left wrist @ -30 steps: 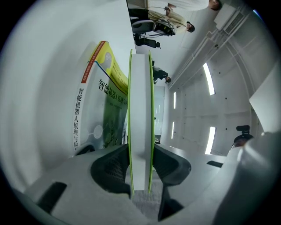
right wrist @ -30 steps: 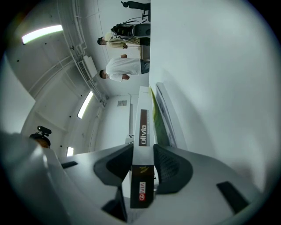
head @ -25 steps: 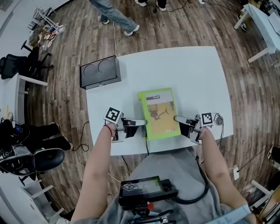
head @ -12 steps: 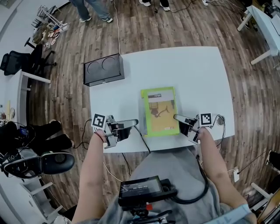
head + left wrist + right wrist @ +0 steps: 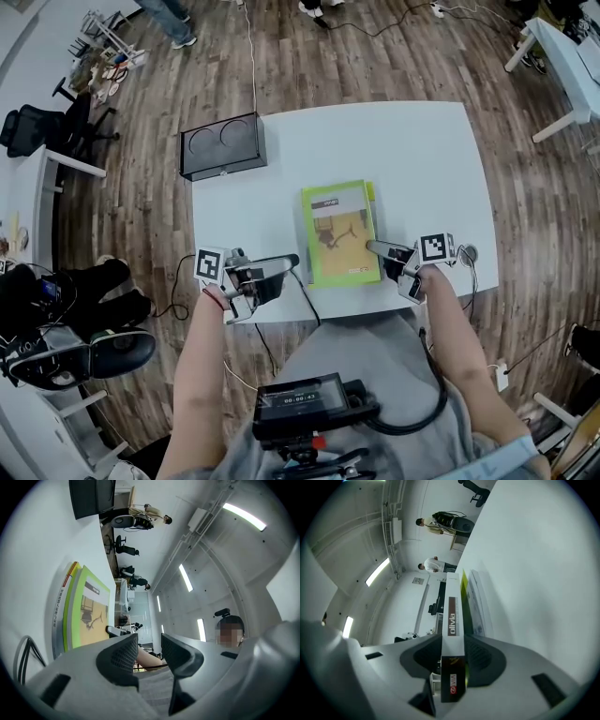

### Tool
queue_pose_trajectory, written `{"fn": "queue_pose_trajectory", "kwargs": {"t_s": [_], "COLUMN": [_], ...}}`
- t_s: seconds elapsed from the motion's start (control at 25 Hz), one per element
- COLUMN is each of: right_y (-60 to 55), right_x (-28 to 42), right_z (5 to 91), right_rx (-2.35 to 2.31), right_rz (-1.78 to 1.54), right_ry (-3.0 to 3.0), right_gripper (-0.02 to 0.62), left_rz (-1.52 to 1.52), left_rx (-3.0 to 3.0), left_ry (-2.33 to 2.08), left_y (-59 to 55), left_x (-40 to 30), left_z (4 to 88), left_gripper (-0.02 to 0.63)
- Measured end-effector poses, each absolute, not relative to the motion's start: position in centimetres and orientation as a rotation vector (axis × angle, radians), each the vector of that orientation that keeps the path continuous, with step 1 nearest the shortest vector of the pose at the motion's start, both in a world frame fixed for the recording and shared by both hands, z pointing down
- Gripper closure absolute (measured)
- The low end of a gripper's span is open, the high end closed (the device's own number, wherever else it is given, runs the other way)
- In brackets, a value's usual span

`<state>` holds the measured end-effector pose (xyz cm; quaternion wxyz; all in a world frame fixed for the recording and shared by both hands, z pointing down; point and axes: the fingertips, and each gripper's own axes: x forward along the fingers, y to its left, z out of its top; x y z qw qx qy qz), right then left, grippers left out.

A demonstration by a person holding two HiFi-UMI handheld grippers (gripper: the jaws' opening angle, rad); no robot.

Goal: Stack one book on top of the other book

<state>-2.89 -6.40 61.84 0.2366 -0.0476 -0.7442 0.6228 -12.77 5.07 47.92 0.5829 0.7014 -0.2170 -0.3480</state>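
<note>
**Green book's on top of the other one**

Lower left of the head view, the left gripper (image 5: pixel 287 263) hovers over the white rectangular table (image 5: pixel 403 150), jaws apart and empty. Mid-frame, the flat green paperback book (image 5: pixel 339 234) lies on a pale-spined second book (image 5: pixel 58 616). The right gripper (image 5: pixel 374 248) is clamped on the green book's lower right edge.

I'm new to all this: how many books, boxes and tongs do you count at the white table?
Books: 2 (top book, lower book)
Black box: 1
Tongs: 2 (left tongs, right tongs)
Total: 5
</note>
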Motion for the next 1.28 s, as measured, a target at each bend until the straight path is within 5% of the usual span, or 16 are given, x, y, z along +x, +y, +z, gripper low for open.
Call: {"fn": "queue_pose_trajectory", "kwargs": {"t_s": [0.32, 0.72, 1.28], "right_y": [-6.1, -4.9, -5.3], "right_x": [-2.9, -2.9, -2.9], "right_z": [61.9, 61.4, 60.5], "right_rx": [-0.100, -0.110, -0.005], "right_rz": [1.617, 1.095, 0.548], "right_ry": [-2.056, -2.168, -2.146], "right_gripper": [0.442, 0.341, 0.337], "left_rz": [-0.790, -0.748, -0.719], "left_rx": [1.645, 1.644, 1.669], "left_ry": [-0.490, -0.471, -0.444], "left_y": [5.1, 4.7, 4.0], "left_x": [-12.3, -11.8, -11.7], "left_z": [48.0, 48.0, 47.4], "left_gripper": [0.456, 0.456, 0.456]}}
